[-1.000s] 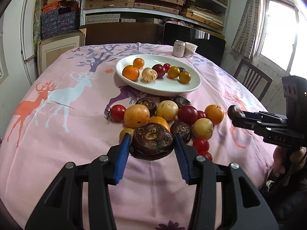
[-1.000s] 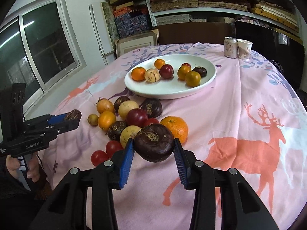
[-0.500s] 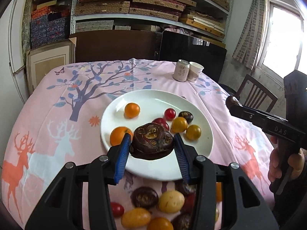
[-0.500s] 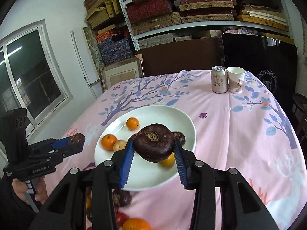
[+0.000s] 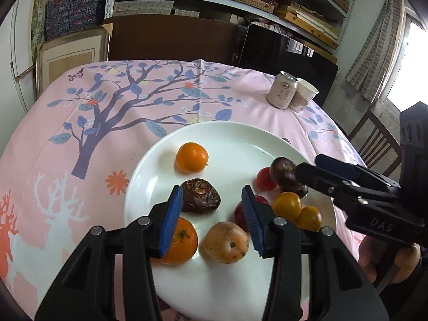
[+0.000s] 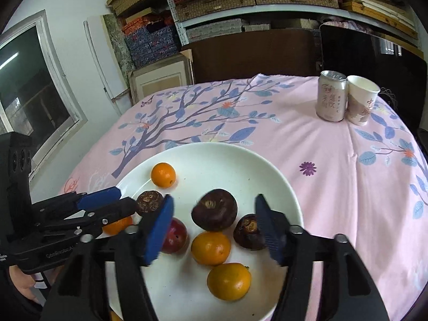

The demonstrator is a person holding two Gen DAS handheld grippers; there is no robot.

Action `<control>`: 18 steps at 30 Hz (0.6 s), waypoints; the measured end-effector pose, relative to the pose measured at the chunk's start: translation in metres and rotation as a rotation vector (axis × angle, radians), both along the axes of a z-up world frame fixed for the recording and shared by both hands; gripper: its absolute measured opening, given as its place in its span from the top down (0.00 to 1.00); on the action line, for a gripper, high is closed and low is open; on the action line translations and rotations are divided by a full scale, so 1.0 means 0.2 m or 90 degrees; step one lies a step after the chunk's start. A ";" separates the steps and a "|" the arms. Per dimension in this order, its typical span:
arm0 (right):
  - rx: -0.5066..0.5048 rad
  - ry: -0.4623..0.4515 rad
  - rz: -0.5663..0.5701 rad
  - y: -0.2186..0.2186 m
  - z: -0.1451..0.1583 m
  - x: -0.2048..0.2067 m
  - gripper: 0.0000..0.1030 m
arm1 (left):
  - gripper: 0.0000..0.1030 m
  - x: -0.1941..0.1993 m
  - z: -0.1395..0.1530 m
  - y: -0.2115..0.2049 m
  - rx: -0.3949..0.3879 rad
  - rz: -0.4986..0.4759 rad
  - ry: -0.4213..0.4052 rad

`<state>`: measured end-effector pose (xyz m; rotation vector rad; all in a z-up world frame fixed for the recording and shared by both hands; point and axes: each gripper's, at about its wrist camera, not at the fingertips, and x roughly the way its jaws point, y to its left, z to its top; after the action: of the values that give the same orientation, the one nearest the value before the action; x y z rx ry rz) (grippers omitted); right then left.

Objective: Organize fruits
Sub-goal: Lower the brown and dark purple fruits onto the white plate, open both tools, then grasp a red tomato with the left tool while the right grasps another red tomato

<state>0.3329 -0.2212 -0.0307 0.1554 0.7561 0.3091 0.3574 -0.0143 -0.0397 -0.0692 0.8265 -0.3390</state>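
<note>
While both grippers are spread wide, each dark brown wrinkled fruit (image 5: 200, 195) (image 6: 214, 209) is seen lying free between its pads on the white plate (image 5: 230, 139).

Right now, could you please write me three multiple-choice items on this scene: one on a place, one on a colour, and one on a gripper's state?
1. Where does the can stand?
A. beside the paper cup
B. on the white plate
C. on a shelf

2. What colour is the tablecloth?
A. green
B. pink
C. grey

3. How is the left gripper?
A. shut on an orange
B. open
C. out of view

Answers: 1 A, they stand side by side on the cloth; 2 B, pink with a tree print; 3 B, its blue pads stand apart, empty.
</note>
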 end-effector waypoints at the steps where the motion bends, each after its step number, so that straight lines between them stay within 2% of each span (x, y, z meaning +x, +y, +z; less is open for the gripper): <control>1: 0.012 -0.012 -0.003 -0.02 0.03 -0.04 0.28 | 0.51 -0.03 0.02 0.01 0.001 0.002 -0.009; 4: 0.050 -0.012 0.010 -0.08 0.09 -0.15 0.28 | 0.43 -0.20 0.09 0.03 0.013 -0.013 -0.039; 7: 0.050 -0.013 0.019 -0.12 0.11 -0.33 0.27 | 0.36 -0.44 0.13 0.04 0.030 -0.049 -0.069; 9: 0.060 -0.007 0.026 -0.15 0.10 -0.45 0.26 | 0.28 -0.61 0.13 0.05 0.039 -0.071 -0.083; 14: 0.113 0.010 0.018 -0.23 0.00 -0.77 0.23 | 0.26 -0.98 0.07 0.07 0.084 -0.107 -0.099; 18: 0.112 -0.001 0.009 -0.23 -0.10 -0.98 0.23 | 0.26 -1.22 -0.04 0.08 0.094 -0.130 -0.077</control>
<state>0.1359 -0.2674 -0.0507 0.3161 0.7280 0.3895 0.1138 0.0018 -0.0485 0.1734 0.7375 -0.4677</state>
